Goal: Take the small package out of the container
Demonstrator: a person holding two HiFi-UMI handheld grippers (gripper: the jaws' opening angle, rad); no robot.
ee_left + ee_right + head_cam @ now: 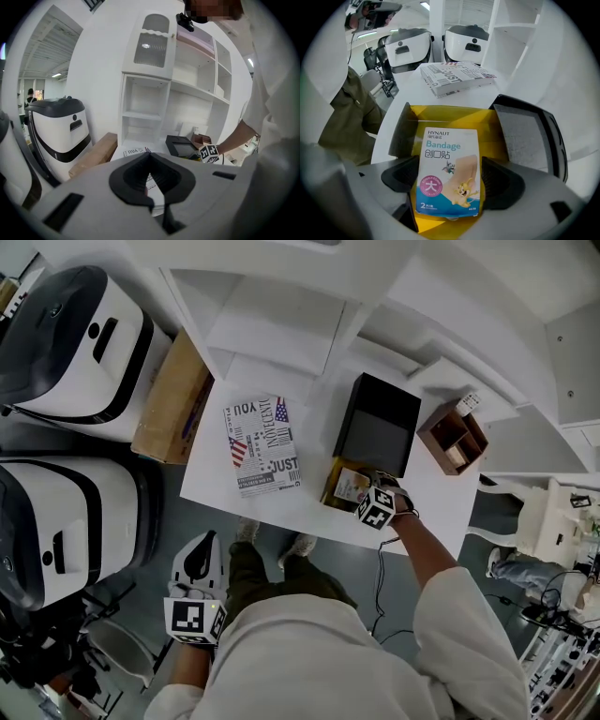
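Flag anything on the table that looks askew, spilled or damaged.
Nothing spilled or damaged. The blue-and-white bandage packet is held in the right gripper over the open yellow-lined box, as expected. Only the brown wooden organiser sits askew at the corner of the white table.

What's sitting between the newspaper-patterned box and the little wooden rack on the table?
A black box lies between the patterned box and the wooden rack, with the open yellow container at its near edge; the head view shows this.

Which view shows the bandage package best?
Right gripper view: the bandage package fills the centre, label readable, between the jaws. Head view barely shows it, by the right gripper; left gripper view doesn't show it.
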